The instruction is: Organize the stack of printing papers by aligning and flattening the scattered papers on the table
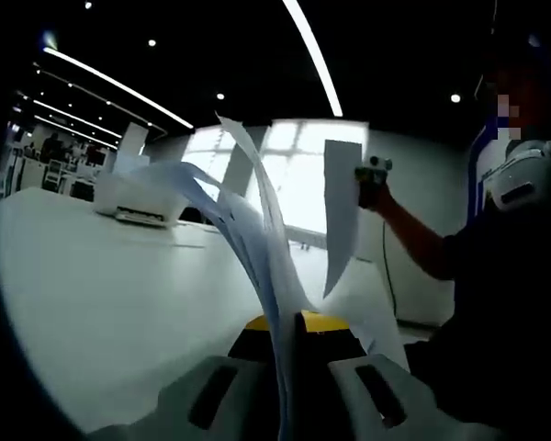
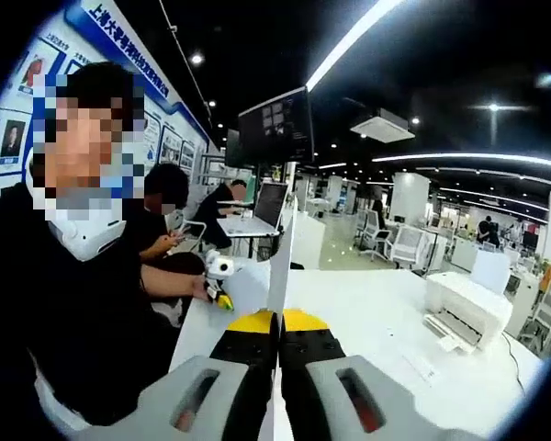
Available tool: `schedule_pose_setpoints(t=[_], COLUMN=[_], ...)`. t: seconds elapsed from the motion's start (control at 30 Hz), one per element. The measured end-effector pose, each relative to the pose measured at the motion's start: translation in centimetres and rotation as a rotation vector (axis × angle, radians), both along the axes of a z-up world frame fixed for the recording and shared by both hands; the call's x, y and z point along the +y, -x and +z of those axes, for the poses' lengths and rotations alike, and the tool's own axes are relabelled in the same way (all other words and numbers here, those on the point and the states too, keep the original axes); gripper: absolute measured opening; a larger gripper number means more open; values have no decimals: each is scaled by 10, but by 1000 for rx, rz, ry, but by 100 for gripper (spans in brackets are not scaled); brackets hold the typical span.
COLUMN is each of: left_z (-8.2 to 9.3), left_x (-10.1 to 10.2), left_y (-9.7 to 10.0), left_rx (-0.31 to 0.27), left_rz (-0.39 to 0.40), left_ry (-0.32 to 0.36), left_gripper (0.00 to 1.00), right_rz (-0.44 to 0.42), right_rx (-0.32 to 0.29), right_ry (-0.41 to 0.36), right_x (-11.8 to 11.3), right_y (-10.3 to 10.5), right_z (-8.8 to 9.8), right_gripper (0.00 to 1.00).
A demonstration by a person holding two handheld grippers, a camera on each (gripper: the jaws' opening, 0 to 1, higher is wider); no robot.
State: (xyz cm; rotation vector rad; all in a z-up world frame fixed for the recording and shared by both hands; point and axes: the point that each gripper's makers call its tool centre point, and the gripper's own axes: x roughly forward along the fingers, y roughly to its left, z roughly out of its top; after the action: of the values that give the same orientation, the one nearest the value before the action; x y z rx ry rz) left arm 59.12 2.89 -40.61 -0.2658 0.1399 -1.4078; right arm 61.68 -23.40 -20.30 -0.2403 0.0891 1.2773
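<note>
My left gripper (image 1: 289,323) is shut on the lower edge of a sheaf of white papers (image 1: 248,220), which rises from its jaws and fans out loosely at the top. Across from it my right gripper (image 1: 372,173), in a person's hand, holds a single white sheet (image 1: 342,216) hanging upright. In the right gripper view the right gripper (image 2: 278,320) is shut on that sheet (image 2: 281,262), seen edge-on as a thin vertical strip. The left gripper (image 2: 219,280) shows beyond it at the left with pale paper (image 2: 250,287) beside it, above the white table (image 2: 367,317).
A white printer (image 1: 133,197) stands at the table's (image 1: 101,294) far side, also seen as the printer (image 2: 468,308) at the right. The person's dark torso (image 1: 505,303) is close at the right. Seated people (image 2: 170,216), a monitor (image 2: 275,124) and chairs lie beyond.
</note>
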Motion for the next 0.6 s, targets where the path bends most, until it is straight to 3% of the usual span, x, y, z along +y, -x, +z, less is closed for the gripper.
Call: schedule_pose_setpoints(t=[0.6], left_z=[-3], left_x=[-3], left_y=[1], left_rx=[-21], left_rz=[3], left_ry=[-19], left_gripper=[6], right_rz=[58], right_rx=[8], right_ry=[99], right_x=[45], right_y=[-8], right_z=[-19], right_gripper=[0])
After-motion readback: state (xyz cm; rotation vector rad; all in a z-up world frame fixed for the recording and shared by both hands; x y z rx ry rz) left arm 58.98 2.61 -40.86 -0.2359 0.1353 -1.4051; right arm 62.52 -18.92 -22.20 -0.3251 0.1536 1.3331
